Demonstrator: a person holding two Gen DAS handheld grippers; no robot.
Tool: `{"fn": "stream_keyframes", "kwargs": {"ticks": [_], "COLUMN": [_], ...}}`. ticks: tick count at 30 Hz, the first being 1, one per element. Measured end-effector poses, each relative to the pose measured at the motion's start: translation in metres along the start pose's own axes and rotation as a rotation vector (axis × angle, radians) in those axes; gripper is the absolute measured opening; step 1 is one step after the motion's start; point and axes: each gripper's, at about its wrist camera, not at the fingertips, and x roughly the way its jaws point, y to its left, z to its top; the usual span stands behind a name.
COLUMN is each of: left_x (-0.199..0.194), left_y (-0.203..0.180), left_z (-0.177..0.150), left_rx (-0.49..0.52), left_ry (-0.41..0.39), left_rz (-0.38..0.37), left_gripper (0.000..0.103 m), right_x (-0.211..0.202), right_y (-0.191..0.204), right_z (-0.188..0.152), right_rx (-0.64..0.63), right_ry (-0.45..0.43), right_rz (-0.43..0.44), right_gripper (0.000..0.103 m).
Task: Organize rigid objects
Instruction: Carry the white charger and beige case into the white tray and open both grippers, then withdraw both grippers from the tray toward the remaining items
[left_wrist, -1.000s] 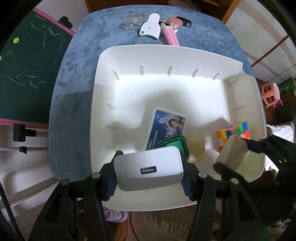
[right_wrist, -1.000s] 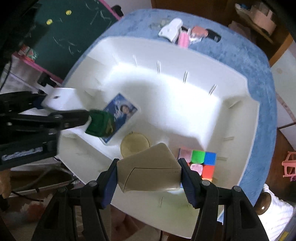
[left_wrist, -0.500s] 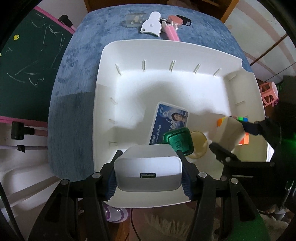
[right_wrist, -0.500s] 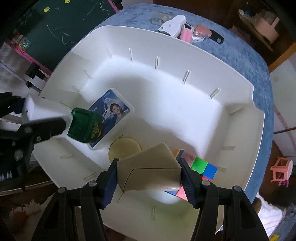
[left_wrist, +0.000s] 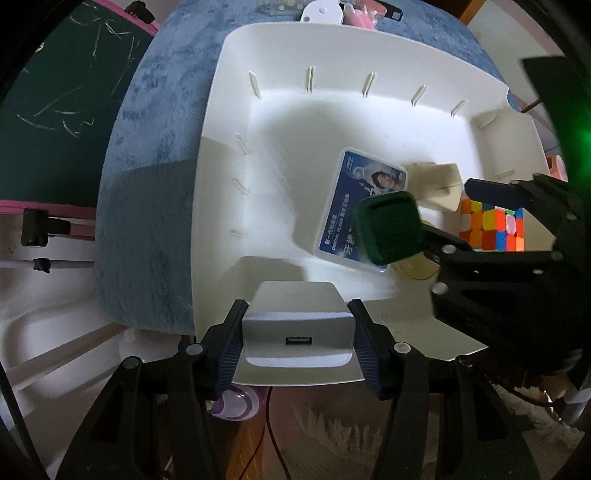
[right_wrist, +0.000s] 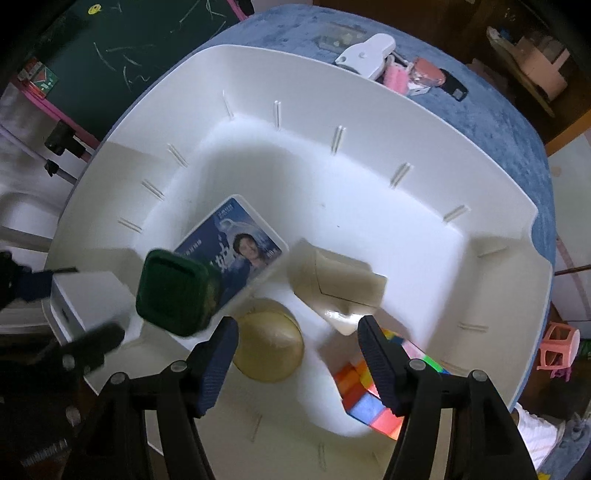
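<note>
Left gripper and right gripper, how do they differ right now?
The left gripper is shut on the white charger over the bin's near edge; the right gripper is open and holds nothing, with the beige block just beyond its fingers, inside the bin. Both have black arms and blue ribbed pads.

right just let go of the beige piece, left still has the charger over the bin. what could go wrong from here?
1. The beige piece looks blurred, perhaps mid-fall; it may bounce onto the card case or the cube.
2. The left gripper holds the white charger at the white bin's near rim; released here, it might fall outside.
</note>
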Motion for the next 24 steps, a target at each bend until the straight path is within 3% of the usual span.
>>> {"fn": "stream_keyframes", "kwargs": {"ticks": [7, 15, 24], "left_x": [-0.014, -0.081, -0.119], "left_y": [0.005, 0.009, 0.013], "left_z": [0.006, 0.032, 0.077], "left_rx": [-0.027, -0.007, 0.014], "left_ry": [-0.032, -0.228, -0.314], "left_rz": [-0.028, 0.000, 0.001], "left_gripper": [0.059, 0.059, 0.059], "right_x": [-0.005, -0.018, -0.057], "right_y": [0.005, 0.002, -0.036], "right_z": [0.018, 0.034, 0.044], "right_rx": [-0.002, 0.012, 0.081], "right_ry": [-0.013, -0.044, -0.126], "right_rz": [-0.002, 0.033, 0.030], "right_gripper": [0.068, 0.068, 0.068]}}
